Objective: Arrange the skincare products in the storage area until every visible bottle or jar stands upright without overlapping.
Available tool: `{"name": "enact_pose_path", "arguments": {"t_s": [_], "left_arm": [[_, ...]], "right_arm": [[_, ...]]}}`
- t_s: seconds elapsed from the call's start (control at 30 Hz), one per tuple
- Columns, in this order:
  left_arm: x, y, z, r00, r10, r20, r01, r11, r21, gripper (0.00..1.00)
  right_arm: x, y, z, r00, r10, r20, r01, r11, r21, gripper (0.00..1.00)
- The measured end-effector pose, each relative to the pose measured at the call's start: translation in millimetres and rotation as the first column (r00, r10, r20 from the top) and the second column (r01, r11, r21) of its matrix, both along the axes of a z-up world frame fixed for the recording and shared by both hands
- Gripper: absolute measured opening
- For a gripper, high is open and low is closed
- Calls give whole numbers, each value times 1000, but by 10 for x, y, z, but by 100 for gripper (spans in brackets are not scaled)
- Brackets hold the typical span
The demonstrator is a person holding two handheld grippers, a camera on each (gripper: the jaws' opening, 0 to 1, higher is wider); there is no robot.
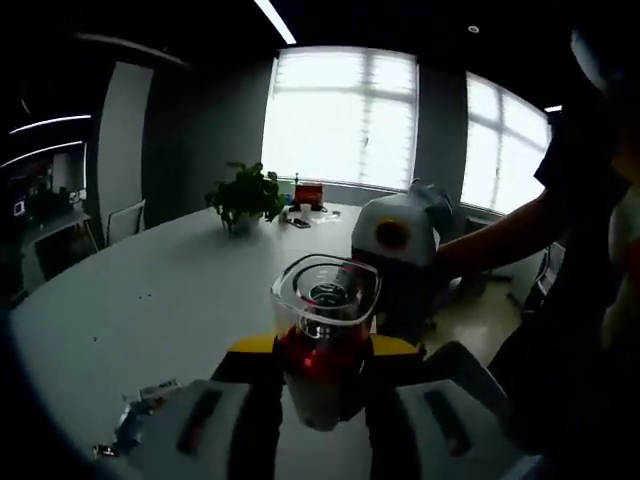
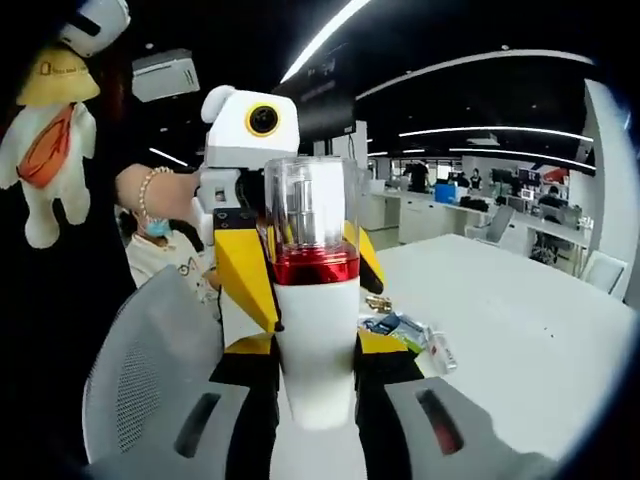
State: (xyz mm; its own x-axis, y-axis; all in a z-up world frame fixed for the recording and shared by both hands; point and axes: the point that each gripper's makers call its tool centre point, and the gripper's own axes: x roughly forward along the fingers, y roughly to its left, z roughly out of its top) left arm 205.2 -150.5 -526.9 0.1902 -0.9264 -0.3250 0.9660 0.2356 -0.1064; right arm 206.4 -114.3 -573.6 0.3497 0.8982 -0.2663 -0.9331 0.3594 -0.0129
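Bottle (image 2: 315, 300) between both tongs' jaws.

You have one skincare bottle (image 2: 318, 330): white body, red metallic collar, clear plastic cap over a silver pump. You hold it upright above the white table (image 2: 520, 330), clamped between yellow-tipped jaws. Seen from above, your bottle (image 1: 325, 340) shows its clear cap end-on.

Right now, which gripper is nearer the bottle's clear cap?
Left gripper: its fingers flank the red band just under the clear cap; the right gripper's fingers sit lower, around the bottle's white body.
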Motion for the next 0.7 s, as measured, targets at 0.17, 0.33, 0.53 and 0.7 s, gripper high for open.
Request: {"name": "enact_pose_path", "arguments": {"t_s": [0.17,0.33,0.53,0.7], "left_arm": [[19,-60,-146,1000,1,1,-1,999,43,25],[96,-74,-372,1000,20,-4,-20,996,90,25],[197,-95,-642,999,43,-15,-41,991,129,25],[289,-89,-861,997,62,-40,-55,989,140,25]], "right_arm": [[50,-42,-148,1000,0,-8,0,1000,-2,28],[122,-67,-369,1000,5,-16,-6,999,-53,28],[196,-94,-632,999,15,-39,-19,995,-102,28],[256,-126,-835,998,33,-60,-41,989,-141,28]]}}
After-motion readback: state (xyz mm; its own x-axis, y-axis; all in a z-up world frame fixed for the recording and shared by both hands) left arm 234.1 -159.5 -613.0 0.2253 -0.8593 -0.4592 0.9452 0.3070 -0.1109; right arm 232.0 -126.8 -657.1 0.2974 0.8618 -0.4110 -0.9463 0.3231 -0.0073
